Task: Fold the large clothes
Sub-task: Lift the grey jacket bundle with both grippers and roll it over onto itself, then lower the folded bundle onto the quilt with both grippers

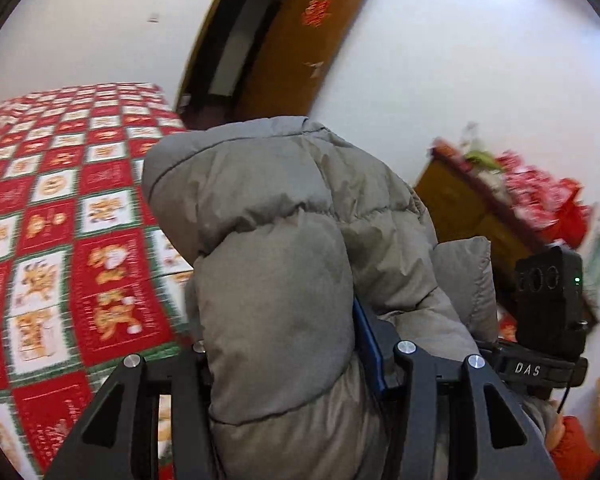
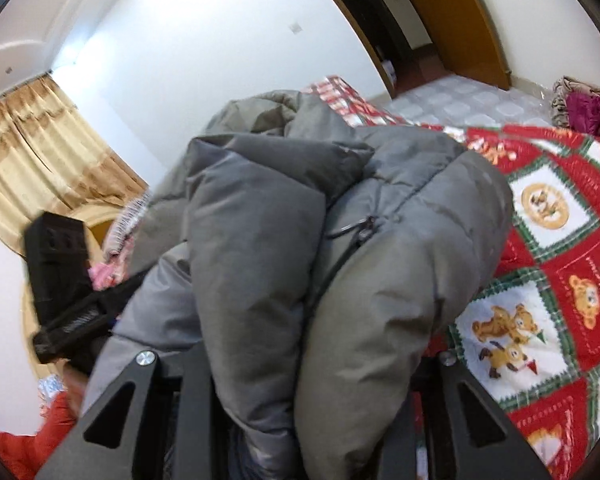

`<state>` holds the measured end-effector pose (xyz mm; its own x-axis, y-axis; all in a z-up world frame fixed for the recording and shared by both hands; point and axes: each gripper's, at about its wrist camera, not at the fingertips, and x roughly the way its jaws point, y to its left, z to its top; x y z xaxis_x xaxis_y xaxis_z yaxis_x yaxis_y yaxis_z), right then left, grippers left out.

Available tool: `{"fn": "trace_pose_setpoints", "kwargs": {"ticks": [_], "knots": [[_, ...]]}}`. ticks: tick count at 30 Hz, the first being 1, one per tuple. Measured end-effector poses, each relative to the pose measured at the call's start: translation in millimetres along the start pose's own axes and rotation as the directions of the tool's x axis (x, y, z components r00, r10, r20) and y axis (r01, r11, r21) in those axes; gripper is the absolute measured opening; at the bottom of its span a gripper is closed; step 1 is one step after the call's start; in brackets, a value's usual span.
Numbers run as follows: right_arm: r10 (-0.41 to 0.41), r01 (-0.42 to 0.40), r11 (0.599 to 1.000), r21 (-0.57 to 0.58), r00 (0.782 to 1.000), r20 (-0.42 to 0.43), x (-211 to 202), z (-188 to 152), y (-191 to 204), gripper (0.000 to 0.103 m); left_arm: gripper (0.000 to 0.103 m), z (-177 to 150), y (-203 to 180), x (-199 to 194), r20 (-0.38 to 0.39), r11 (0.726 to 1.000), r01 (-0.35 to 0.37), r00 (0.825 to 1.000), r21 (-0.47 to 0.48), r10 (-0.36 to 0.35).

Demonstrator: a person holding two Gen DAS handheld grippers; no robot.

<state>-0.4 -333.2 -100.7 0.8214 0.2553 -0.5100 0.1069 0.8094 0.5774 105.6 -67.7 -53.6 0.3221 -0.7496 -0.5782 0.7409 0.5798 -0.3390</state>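
Observation:
A bulky grey puffer jacket (image 1: pixel 284 216) fills the middle of the left wrist view, held up above a bed. My left gripper (image 1: pixel 284 350) is shut on a thick quilted fold of it, whose fabric bulges out between the black fingers and against the blue pad (image 1: pixel 370 352). In the right wrist view the same jacket (image 2: pixel 340 264) shows a zip and its pull, and my right gripper (image 2: pixel 312 360) is shut on another bunched fold. Fabric hides both pairs of fingertips. The two grippers are close together, side by side.
The bed's red, white and green bear-pattern quilt (image 1: pixel 60 240) (image 2: pixel 560 280) lies under and beside the jacket. The right gripper's black housing (image 1: pixel 548 312) is near a wooden cabinet (image 1: pixel 472 216). There is a brown door (image 1: pixel 300 40), a beige curtain (image 2: pixel 40 152) and a clothes pile (image 2: pixel 580 104).

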Motion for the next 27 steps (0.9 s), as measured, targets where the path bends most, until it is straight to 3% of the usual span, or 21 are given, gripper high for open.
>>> {"fn": "trace_pose_setpoints", "kwargs": {"ticks": [5, 8, 13, 18, 21, 23, 27], "knots": [[-0.031, 0.029, 0.999, -0.040, 0.999, -0.039, 39, 2, 6, 0.033, 0.049, -4, 15, 10, -0.008, 0.990, -0.141, 0.990, 0.009, 0.141], [-0.068, 0.061, 0.994, -0.087, 0.995, -0.079, 63, 4, 11, 0.034, 0.049, -7, 32, 15, -0.007, 0.975, -0.222, 0.975, 0.018, 0.222], [-0.105, 0.088, 0.984, -0.154, 0.989, -0.103, 78, 3, 0, 0.036, 0.056, -19, 70, 28, -0.029, 0.965, -0.247, 0.969, -0.090, 0.246], [-0.091, 0.075, 0.989, -0.129, 0.988, -0.126, 78, 7, -8, 0.034, 0.061, -24, 69, 36, -0.018, 0.951, -0.291, 0.957, -0.103, 0.291], [-0.104, 0.085, 0.985, -0.148, 0.987, -0.120, 68, 8, -5, 0.044, 0.065, -21, 75, 28, -0.038, 0.955, -0.268, 0.963, -0.129, 0.265], [-0.141, 0.127, 0.982, -0.144, 0.985, -0.098, 41, 11, -8, 0.065, 0.065, -15, 77, 19, -0.056, 0.962, -0.242, 0.970, -0.128, 0.237], [-0.169, 0.169, 0.975, -0.146, 0.986, 0.016, -18, 20, -9, 0.069, 0.066, -6, 71, -5, -0.041, 0.964, -0.250, 0.968, -0.095, 0.247]]}}
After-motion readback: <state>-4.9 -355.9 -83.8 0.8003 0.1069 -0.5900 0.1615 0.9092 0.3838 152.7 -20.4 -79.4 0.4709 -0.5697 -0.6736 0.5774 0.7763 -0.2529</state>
